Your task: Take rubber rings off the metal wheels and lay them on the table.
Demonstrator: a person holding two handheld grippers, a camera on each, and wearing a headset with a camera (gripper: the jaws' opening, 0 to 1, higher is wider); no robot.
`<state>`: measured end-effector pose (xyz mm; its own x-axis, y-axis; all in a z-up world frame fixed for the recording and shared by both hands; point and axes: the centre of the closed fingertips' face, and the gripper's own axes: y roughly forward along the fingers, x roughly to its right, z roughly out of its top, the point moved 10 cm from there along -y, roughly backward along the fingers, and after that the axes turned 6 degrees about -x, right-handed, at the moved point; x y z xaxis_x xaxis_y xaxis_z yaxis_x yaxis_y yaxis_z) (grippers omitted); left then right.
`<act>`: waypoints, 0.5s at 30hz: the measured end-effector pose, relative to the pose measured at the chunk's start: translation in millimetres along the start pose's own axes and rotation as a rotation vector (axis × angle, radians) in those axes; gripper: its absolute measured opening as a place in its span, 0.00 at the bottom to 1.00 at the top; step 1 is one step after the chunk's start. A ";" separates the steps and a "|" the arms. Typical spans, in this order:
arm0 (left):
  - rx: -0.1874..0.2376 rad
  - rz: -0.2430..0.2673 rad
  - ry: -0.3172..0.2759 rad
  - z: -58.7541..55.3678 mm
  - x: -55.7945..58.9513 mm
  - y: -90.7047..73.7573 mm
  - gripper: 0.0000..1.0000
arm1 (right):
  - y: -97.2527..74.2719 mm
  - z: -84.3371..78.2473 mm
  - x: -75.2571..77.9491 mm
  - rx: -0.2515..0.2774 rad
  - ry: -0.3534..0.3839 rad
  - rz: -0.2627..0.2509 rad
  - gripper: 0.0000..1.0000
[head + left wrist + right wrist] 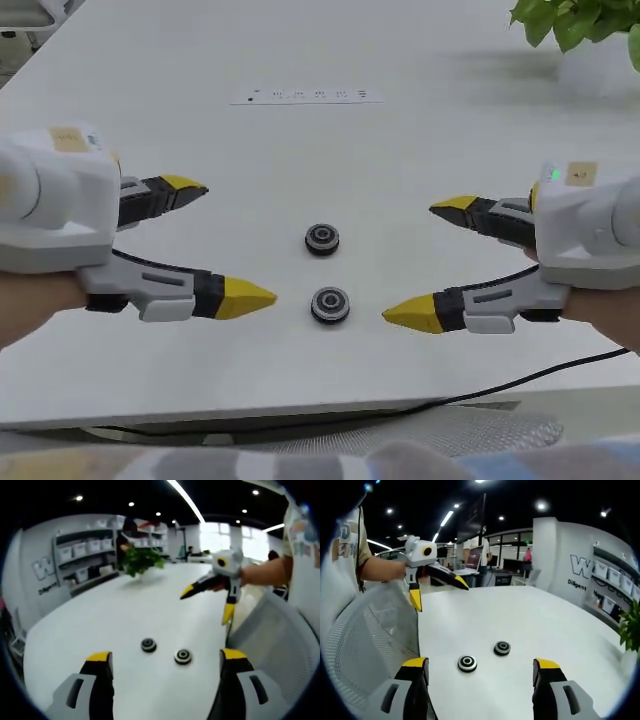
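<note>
Near wheel (330, 305) and far wheel (322, 240) laid flat on worktop (300, 150), axes upright, close to front edge, flanked by left gripper (238, 242) and right gripper (408, 261), fingers spread wide, broad worktop beyond.

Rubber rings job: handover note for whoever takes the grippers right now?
Grippers: left gripper open and empty, held above the table to the left of the wheels. The right gripper is open and empty, to their right.
Things: two small round metal wheels lie flat on the white table between the grippers, near wheel and far wheel, not touching.
Done: nothing. The black rubber rings appear to be on both wheels, and no loose ring is on the table.
Left: pull both rings off and lay them on the table.
</note>
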<state>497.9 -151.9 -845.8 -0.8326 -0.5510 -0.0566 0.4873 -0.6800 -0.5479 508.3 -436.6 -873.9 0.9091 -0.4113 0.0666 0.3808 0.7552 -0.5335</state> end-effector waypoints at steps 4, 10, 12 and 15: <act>-0.013 -0.013 0.008 -0.4 -1.2 6.7 0.88 | 3.9 0.7 2.8 0.003 -0.005 0.006 0.83; -0.027 -0.033 0.007 -1.9 -1.8 15.0 0.85 | 11.2 -0.2 4.5 -0.003 -0.009 0.020 0.82; -0.028 -0.038 0.008 -2.1 -1.6 17.2 0.84 | 14.5 -0.7 5.0 -0.007 -0.010 0.026 0.81; -0.033 -0.050 0.015 -3.0 -1.4 21.8 0.83 | 18.9 -2.3 6.9 -0.012 -0.009 0.035 0.81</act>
<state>508.9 -164.4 -860.2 -0.8596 -0.5094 -0.0409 0.4362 -0.6897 -0.5779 521.4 -426.3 -885.5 0.9234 -0.3799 0.0555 0.3467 0.7630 -0.5455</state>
